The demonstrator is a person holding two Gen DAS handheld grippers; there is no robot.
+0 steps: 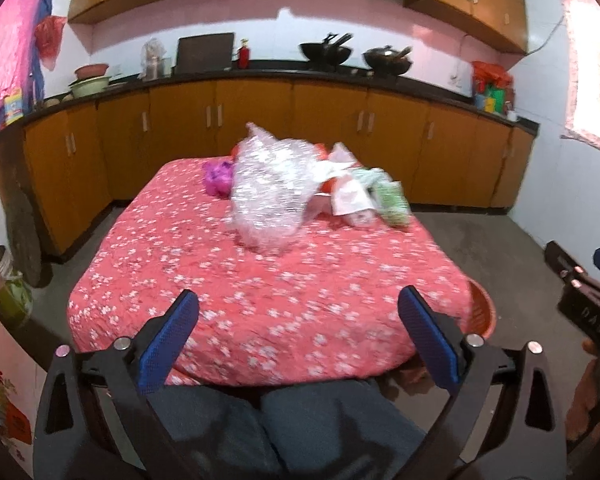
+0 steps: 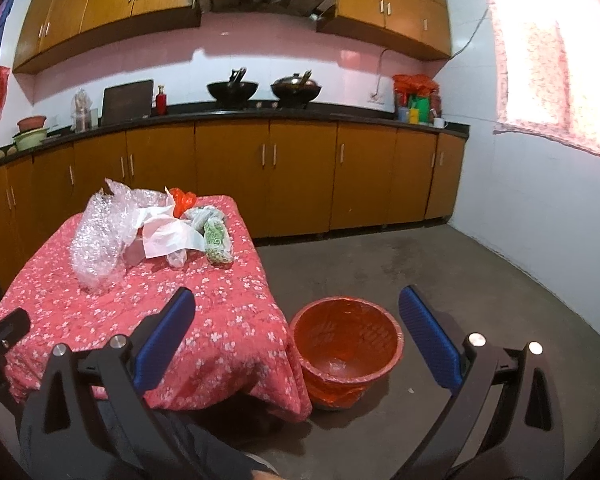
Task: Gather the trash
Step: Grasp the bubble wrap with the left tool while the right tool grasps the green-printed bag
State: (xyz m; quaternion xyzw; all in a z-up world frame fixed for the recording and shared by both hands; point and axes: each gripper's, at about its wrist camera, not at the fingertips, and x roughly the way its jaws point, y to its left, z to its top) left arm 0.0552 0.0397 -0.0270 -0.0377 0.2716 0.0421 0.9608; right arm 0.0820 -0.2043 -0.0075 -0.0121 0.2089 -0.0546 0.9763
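A pile of trash lies at the far end of a table with a red flowered cloth: clear bubble wrap, a white plastic bag, a green packet, a purple bag and an orange-red bag. A red-lined bin stands on the floor right of the table; its rim shows in the left wrist view. My left gripper is open and empty above the near table edge. My right gripper is open and empty, over the bin and table corner.
Orange cabinets and a black counter with two woks run along the back wall. A grey concrete floor lies right of the table. A bucket stands at the left. My right gripper's body shows at the right edge of the left wrist view.
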